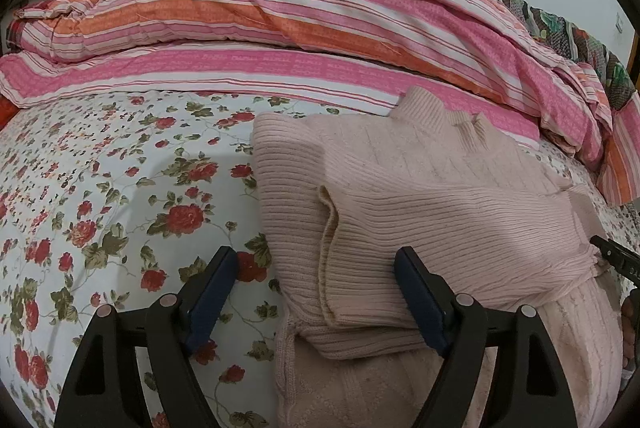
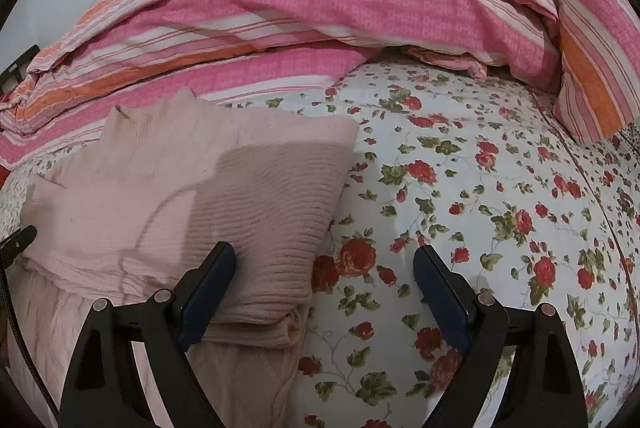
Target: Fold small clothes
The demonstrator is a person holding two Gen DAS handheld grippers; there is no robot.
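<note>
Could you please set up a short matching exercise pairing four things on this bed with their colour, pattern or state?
Column one:
1. sweater
2. bedsheet
3. quilt
4. left tongs

Column two:
A. white with red roses
B. open, straddling a folded sleeve edge
C. pale pink ribbed knit, sleeves folded in
D. pink, orange and white stripes, bunched at the back

Pairs: 1-C, 2-A, 3-D, 4-B
</note>
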